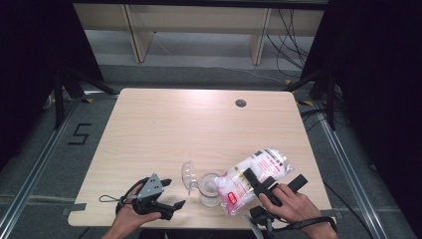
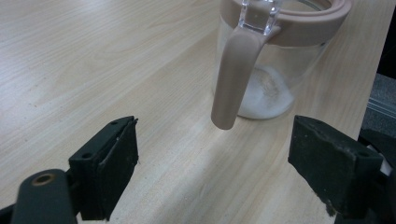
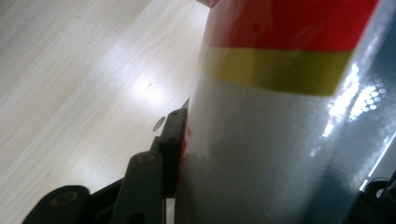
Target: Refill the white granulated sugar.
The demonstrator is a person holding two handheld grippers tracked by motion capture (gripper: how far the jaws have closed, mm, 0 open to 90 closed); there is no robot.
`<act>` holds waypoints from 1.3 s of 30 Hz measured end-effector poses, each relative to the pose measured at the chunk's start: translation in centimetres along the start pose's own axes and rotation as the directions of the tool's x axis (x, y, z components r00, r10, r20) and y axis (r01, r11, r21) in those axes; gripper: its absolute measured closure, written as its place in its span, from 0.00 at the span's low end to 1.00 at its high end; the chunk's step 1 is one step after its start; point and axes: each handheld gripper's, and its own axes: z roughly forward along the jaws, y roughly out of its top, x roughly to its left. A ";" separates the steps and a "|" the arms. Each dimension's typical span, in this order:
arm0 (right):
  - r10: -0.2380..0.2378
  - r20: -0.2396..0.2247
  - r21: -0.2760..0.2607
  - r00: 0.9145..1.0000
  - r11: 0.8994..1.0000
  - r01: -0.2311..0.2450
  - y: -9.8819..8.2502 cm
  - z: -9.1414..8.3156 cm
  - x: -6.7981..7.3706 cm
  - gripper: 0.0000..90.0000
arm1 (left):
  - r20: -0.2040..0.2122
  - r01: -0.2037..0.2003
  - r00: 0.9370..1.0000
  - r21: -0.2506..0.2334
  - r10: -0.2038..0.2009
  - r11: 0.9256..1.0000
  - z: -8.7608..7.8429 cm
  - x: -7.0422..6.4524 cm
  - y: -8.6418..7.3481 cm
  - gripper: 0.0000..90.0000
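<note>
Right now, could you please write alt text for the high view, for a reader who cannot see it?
The right gripper holds a clear bag of white powder tilted over an open glass jar near the wooden table's front edge. The left gripper rests open beside the jar.

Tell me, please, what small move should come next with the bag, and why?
Probably tip the bag a little further. The right gripper clamps it tilted with its lower end at the open jar, which holds only a thin white layer.

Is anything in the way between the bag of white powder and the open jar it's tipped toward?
Nothing visible blocks it. The bag, clamped in the right hand-held gripper, tilts with its lower end at the jar mouth, and the jar's lid is swung open to the far side.
</note>
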 end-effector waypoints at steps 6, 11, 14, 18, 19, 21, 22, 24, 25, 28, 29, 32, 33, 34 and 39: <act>0.006 0.001 -0.001 1.000 1.000 -0.006 0.1 -0.2 0.0 0.69 | 0.000 0.007 1.000 -0.006 -0.007 1.000 0.1 0.0 0.0 0.17; 0.013 -0.001 0.002 1.000 1.000 -0.013 0.1 -0.2 0.0 0.69 | -0.006 -0.034 0.999 0.005 0.034 0.999 0.0 0.3 0.1 0.17; 0.012 -0.001 0.008 1.000 1.000 -0.012 0.0 -0.3 0.0 0.69 | 0.002 0.002 1.000 0.002 -0.002 1.000 0.0 0.0 0.0 0.17; 0.007 0.000 0.000 1.000 1.000 -0.007 0.0 -0.3 -0.1 0.69 | 0.000 -0.003 1.000 0.000 0.003 1.000 0.1 0.0 0.0 0.17; -0.009 -0.002 -0.003 1.000 1.000 0.009 0.0 -0.3 -0.2 0.69 | 0.001 -0.003 1.000 -0.001 0.003 1.000 0.1 0.0 0.1 0.17; -0.015 -0.002 -0.007 1.000 1.000 0.015 0.1 -0.2 -0.2 0.69 | 0.004 -0.035 0.999 0.002 0.035 0.999 0.0 0.1 0.1 0.17; -0.026 -0.002 -0.006 1.000 1.000 0.026 0.1 -0.2 -0.3 0.69 | 0.000 -0.009 1.000 -0.003 0.009 1.000 0.0 0.0 0.0 0.17; -0.011 -0.002 -0.004 1.000 1.000 0.011 0.2 -0.2 -0.2 0.69 | 0.005 -0.002 1.000 0.001 0.002 1.000 0.0 -0.1 0.0 0.17; -0.013 -0.002 -0.003 1.000 1.000 0.013 0.2 -0.2 -0.2 0.69 | 0.004 -0.003 1.000 -0.001 0.003 1.000 0.0 -0.1 0.0 0.17; 0.007 -0.001 0.005 1.000 1.000 -0.007 0.2 -0.3 -0.3 0.70 | -0.006 0.000 1.000 -0.010 0.000 1.000 0.1 -0.2 -0.1 0.17; 0.007 -0.001 0.005 1.000 1.000 -0.007 0.2 -0.3 -0.3 0.70 | -0.006 -0.007 1.000 -0.009 0.007 1.000 0.1 -0.1 -0.1 0.17; 0.006 0.000 0.000 1.000 1.000 -0.006 0.3 -0.3 -0.3 0.70 | -0.008 0.000 1.000 -0.015 0.000 1.000 0.1 -0.2 -0.1 0.17; 0.007 0.002 -0.001 1.000 1.000 -0.007 0.3 -0.3 -0.4 0.70 | -0.010 -0.006 1.000 0.002 0.006 1.000 -0.1 -0.1 -0.1 0.17; 0.004 -0.002 -0.004 1.000 1.000 -0.004 0.3 -0.4 -0.3 0.70 | -0.013 -0.009 1.000 0.002 0.009 1.000 -0.1 -0.1 -0.1 0.17; 0.008 0.001 -0.007 1.000 1.000 -0.008 0.4 -0.3 -0.4 0.70 | -0.009 -0.004 1.000 -0.009 0.004 1.000 -0.1 -0.2 -0.1 0.17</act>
